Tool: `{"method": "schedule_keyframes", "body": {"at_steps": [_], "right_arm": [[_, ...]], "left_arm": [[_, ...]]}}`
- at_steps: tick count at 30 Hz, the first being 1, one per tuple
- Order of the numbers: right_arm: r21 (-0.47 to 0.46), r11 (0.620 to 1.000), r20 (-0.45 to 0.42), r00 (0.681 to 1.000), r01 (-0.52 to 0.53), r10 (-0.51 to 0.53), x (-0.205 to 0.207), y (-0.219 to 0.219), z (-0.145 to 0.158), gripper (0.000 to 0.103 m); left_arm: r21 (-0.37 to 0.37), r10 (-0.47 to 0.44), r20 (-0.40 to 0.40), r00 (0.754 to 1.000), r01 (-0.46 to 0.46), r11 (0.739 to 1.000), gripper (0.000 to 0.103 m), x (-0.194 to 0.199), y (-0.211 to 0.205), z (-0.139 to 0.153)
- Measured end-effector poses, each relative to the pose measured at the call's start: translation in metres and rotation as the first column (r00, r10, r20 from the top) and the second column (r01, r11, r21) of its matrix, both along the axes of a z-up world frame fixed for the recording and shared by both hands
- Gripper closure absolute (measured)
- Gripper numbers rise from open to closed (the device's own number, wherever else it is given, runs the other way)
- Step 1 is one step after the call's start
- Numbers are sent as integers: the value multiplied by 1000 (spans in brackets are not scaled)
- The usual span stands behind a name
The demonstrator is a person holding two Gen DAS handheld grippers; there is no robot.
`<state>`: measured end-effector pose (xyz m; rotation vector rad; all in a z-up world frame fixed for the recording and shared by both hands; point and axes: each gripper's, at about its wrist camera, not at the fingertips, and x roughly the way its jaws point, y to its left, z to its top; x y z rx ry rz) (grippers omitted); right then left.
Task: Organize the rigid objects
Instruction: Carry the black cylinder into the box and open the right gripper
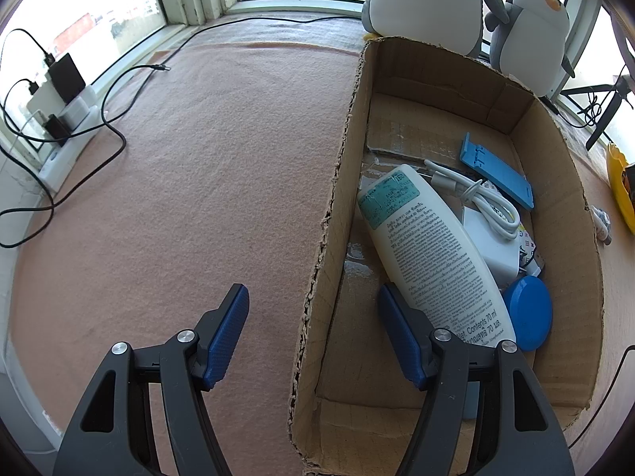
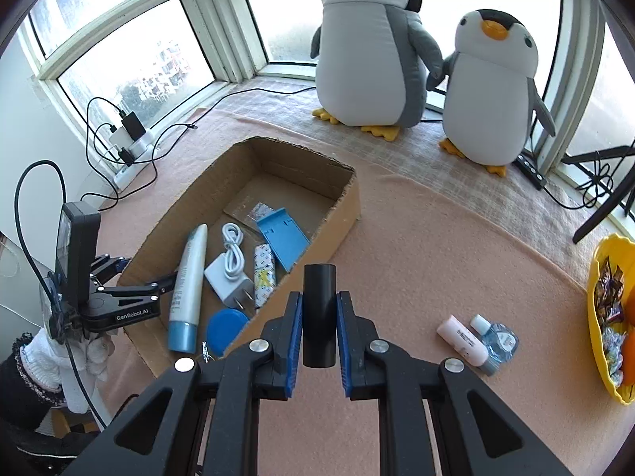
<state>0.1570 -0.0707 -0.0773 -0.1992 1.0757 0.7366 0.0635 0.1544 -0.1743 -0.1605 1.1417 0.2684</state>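
Note:
My right gripper is shut on an upright black cylinder, held above the pink mat just right of the cardboard box. My left gripper is open and straddles the box's left wall, one finger outside and one inside, pads clear of the cardboard. The right wrist view shows the left gripper at that same wall. Inside the box lie a white tube, a blue round lid, a white charger with cable and a blue stand.
A small pink bottle and a clear blue bottle lie on the mat to the right. A yellow bowl of sweets sits at the far right. Two plush penguins stand by the window. A power strip with cables is at the left.

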Motion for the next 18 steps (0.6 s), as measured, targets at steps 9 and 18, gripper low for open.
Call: {"method": "schedule_keyframes", "body": {"at_steps": [9,18], "right_arm": [[4,998,2,998,-62,62,-3,51,-2,88],[-15,996,-12,996,-83,83,5,80,-13,88]], "left_arm": [[-1,0,1,1000,0,1000,34,0,0,0],[-2,0,2,1000,0,1000,34,-1,0,1]]}}
